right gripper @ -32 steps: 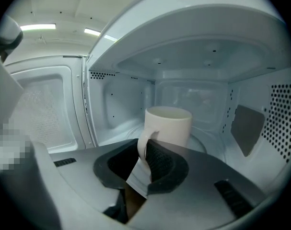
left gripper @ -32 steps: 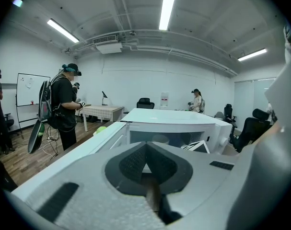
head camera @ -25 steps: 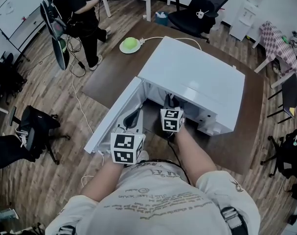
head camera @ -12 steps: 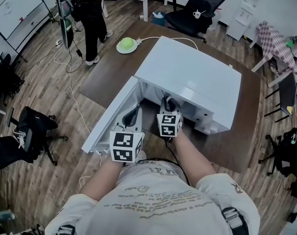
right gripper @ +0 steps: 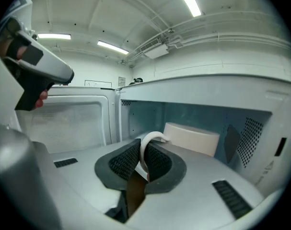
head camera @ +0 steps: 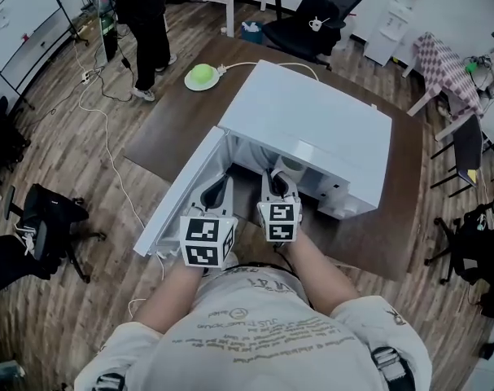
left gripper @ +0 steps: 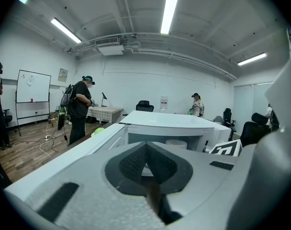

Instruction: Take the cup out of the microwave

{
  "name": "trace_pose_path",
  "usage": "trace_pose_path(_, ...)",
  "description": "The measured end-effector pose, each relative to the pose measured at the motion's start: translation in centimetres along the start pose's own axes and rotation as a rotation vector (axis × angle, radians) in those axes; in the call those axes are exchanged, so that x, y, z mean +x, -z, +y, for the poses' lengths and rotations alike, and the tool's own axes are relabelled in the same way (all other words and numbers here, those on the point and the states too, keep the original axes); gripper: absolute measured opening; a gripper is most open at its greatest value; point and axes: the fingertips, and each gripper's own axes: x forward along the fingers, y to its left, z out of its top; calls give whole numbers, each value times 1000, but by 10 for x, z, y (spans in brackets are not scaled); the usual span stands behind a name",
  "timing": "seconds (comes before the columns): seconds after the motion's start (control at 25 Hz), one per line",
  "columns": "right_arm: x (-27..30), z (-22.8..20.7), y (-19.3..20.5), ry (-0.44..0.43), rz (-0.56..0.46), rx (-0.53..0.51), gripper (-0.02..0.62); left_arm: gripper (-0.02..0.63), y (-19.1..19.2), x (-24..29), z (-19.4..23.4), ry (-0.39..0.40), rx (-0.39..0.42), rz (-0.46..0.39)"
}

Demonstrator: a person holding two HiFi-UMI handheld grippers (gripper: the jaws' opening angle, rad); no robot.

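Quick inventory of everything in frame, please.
microwave: one, white, on the table, door open.
table: one, dark brown, room centre.
cup: one, white, in the microwave's opening.
round object: one, green, table's far-left corner.
office chairs: several, black, around the room.
whiteboard: one, white, left wall.
bystanders: three, dark and light clothes, room's edges.
left gripper: one, grey, shut, empty, beside the door.
right gripper: one, grey, jaws have just been closing, shut on the cup's handle.

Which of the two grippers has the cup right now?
The right gripper: its jaws, just closing further, pinch the cup by its handle at the microwave mouth. The left gripper is shut, with no cup.
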Motion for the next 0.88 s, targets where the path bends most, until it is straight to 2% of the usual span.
trace_pose_path(0.6,-76,17,-29,65,-38,61,38,9,4,5,-22,137,13,-10)
trace_pose_path(0.88,-102,20,-48,99,-96,59,38,9,7,2,-38,202,28,-6)
